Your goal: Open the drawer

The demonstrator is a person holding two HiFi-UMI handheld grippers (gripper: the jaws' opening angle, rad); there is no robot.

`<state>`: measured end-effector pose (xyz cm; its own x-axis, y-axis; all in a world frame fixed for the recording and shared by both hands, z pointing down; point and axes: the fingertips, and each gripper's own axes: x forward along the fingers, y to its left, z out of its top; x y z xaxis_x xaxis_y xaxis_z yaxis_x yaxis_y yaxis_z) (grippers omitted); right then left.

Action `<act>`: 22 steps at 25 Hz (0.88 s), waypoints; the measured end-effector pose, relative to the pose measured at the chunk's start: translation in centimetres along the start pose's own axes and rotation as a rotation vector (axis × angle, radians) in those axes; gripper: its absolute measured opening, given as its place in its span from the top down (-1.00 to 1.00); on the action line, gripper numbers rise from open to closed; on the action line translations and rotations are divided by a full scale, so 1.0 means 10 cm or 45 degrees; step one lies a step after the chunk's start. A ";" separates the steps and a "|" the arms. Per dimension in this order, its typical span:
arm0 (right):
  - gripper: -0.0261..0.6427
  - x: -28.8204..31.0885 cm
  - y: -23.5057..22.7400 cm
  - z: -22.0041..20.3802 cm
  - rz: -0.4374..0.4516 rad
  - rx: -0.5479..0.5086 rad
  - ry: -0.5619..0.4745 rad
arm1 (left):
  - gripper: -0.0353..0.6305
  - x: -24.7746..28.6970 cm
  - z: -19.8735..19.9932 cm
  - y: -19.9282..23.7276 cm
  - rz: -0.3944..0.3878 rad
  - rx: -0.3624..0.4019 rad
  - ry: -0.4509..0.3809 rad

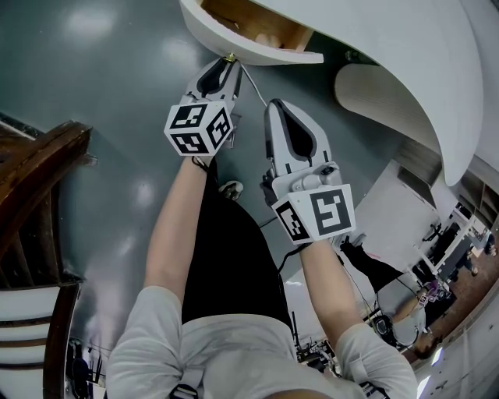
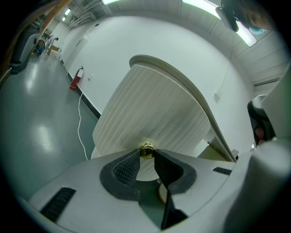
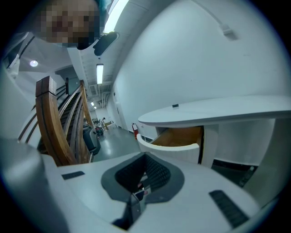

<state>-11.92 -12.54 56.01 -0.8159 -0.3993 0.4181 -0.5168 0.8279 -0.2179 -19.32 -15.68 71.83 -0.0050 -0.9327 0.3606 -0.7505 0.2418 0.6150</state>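
Observation:
The white curved drawer (image 1: 257,48) stands pulled out from the round white cabinet (image 1: 405,54), and its wooden inside (image 1: 249,19) shows. A small brass knob (image 2: 147,150) sits on its ribbed front (image 2: 154,109). My left gripper (image 1: 227,68) is shut on that knob, with a dark pad pressing each side of it. My right gripper (image 1: 286,117) hangs just right of the left one, below the drawer, touching nothing; its pads are together with nothing between them. From the right gripper view, the open drawer (image 3: 175,146) lies ahead under the cabinet top (image 3: 218,111).
A dark wooden stair rail (image 1: 39,179) curves along the left side. The grey floor (image 1: 117,86) spreads under the drawer, with a white cable (image 2: 81,123) and a red fire extinguisher (image 2: 75,80) by the far wall. My shoe (image 1: 231,188) shows below the grippers.

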 end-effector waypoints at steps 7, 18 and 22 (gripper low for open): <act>0.89 -0.07 0.12 -0.03 0.013 -0.010 0.010 | 0.59 -0.14 -0.04 0.00 0.003 0.006 0.011; 0.89 -0.09 0.32 -0.12 0.043 -0.026 0.015 | 0.59 -0.36 -0.14 0.06 0.012 -0.001 0.011; 0.89 -0.14 0.38 -0.18 0.057 -0.027 0.022 | 0.59 -0.45 -0.19 0.06 0.017 -0.004 0.004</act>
<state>-12.29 -8.13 56.20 -0.8333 -0.3549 0.4238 -0.4742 0.8530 -0.2181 -18.49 -10.85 71.85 -0.0125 -0.9286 0.3709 -0.7483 0.2547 0.6126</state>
